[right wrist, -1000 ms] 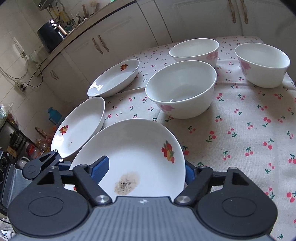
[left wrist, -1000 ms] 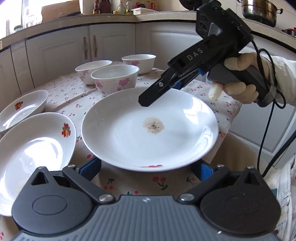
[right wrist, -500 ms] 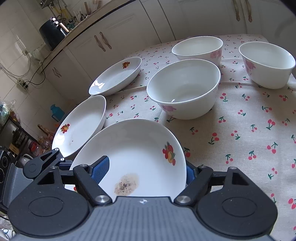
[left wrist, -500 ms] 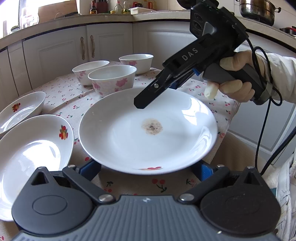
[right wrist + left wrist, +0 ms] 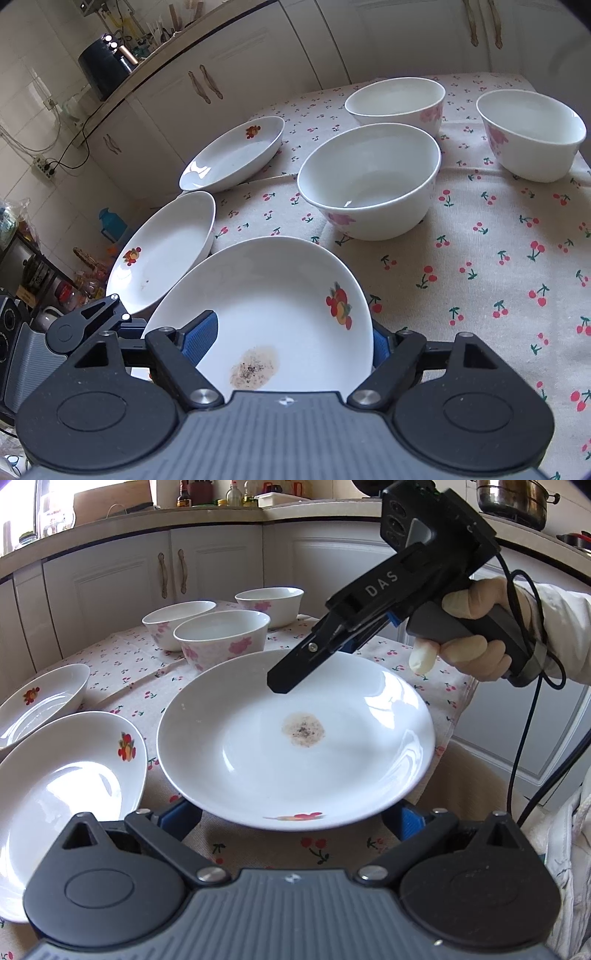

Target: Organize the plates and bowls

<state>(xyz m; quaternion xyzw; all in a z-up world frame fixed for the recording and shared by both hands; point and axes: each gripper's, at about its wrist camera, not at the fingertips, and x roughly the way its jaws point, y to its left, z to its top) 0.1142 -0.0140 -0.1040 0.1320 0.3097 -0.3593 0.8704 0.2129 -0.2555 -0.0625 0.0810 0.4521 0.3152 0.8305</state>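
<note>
Both grippers clamp the stained plate by its rim, w/ three bowls at 12 o'clock, two plates at 10.

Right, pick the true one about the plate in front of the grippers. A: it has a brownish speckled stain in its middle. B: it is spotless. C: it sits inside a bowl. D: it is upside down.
A: the plate faces up with a brownish speckled stain at its centre, and no bowl is under it.

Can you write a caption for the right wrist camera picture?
Stained plate between the right gripper's fingers, beside two plates and three bowls on a cherry tablecloth.
</note>
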